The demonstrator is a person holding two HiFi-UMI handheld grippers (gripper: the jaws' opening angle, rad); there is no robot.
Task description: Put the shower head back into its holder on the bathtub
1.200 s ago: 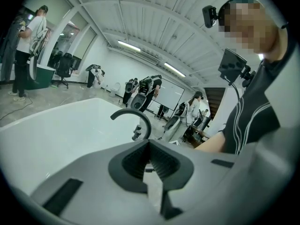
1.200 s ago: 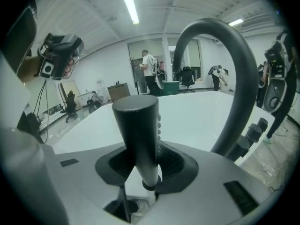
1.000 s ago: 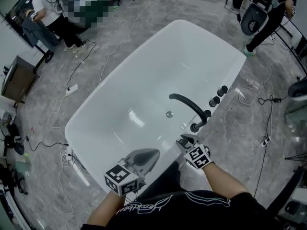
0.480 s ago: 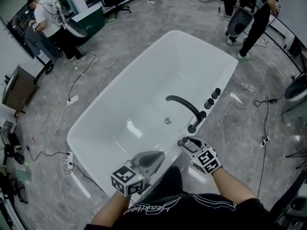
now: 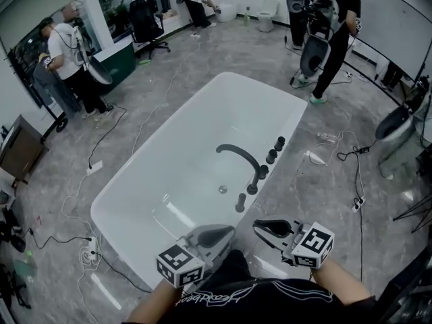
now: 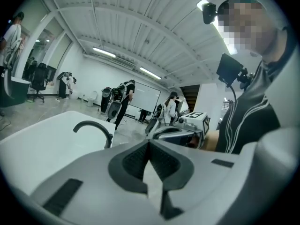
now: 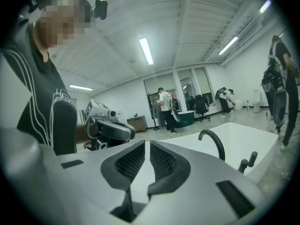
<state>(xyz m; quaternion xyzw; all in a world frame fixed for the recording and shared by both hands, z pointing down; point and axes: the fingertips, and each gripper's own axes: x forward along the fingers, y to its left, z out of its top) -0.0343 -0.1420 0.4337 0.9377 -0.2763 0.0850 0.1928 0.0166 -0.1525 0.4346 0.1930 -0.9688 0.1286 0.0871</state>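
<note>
two hand-held grippers low in the head view, both clear of the tub and holding nothing. far left, on the grey marbled floor [image 5: 74,140], a person in a white shirt [image 5: 67,42] standing, and nearer, a white power strip [image 5: 94,167] lying flat.

next along, grey left gripper with a black-and-white marker cube [image 5: 231,230]: jaws pressed fully together, ribbed pads meeting in its own view, nothing between them, tips over the tub's near rim.

middle, large white oval bathtub [image 5: 155,160], set diagonally across the floor. on its right-hand rim, a black arched faucet spout [image 5: 237,152] reaching over the basin, with round black knobs [image 5: 271,156] in a row along that rim beyond the spout. short dark shower head [image 5: 240,202] seated upright on that rim at the near end of the row, just beside the spout's base and well apart from both grippers; holder itself too small to make out.

right of it, grey right gripper with its own marker cube [image 5: 258,227]: jaws just been closing, now down to a narrow slit, pads not touching, nothing in the gap.

far right, a person in black clothes [image 5: 337,19] standing by dark equipment.
</note>
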